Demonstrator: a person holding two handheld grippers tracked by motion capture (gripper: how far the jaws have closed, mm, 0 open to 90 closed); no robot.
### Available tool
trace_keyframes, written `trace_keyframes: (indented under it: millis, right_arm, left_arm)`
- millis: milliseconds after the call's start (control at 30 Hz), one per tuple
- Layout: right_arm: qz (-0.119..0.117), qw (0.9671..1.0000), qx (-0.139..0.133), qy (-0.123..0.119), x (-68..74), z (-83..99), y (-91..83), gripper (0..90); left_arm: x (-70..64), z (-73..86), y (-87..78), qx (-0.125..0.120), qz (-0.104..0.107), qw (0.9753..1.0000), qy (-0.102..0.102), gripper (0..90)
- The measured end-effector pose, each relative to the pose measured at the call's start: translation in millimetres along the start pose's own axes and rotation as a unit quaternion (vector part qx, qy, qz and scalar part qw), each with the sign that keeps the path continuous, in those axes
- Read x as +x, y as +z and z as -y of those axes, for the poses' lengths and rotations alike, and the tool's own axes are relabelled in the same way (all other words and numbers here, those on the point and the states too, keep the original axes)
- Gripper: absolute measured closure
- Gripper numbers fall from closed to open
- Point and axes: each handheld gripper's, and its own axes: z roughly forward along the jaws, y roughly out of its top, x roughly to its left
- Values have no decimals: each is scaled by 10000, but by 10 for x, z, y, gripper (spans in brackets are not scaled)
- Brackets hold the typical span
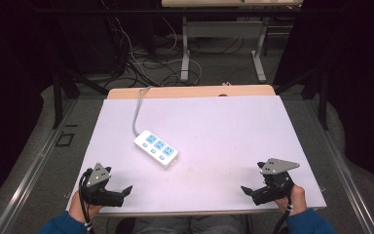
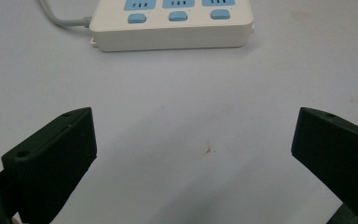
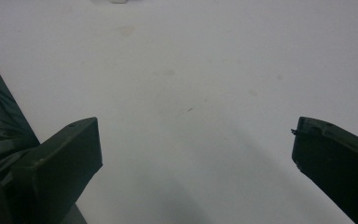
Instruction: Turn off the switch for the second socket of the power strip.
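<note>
A white power strip (image 1: 157, 148) with three blue sockets and blue buttons lies near the middle of the white table top (image 1: 224, 131), its grey cable (image 1: 137, 109) running to the far edge. In the left gripper view the power strip (image 2: 172, 25) lies ahead of the wide-apart jaws, with bare table between them. My left gripper (image 1: 125, 191) rests open at the front left corner. My right gripper (image 1: 247, 191) rests open at the front right, nothing between its jaws. My left gripper (image 2: 193, 154) and right gripper (image 3: 196, 158) hold nothing.
The table's wooden far edge (image 1: 190, 91) shows behind the white top. Beyond it stand metal table legs (image 1: 185, 58) and tangled cables (image 1: 141, 53) on the floor. A fold of dark cloth (image 3: 0, 126) shows at the left of the right gripper view.
</note>
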Motion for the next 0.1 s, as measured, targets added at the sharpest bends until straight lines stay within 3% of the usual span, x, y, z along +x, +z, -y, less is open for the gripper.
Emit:
trace_keyframes:
  millis: [100]
  right_arm:
    - [-18,10000,-10,37,-1,1,5,7]
  left_arm:
    - [9,-3,-1,42,15,10000,-5,0]
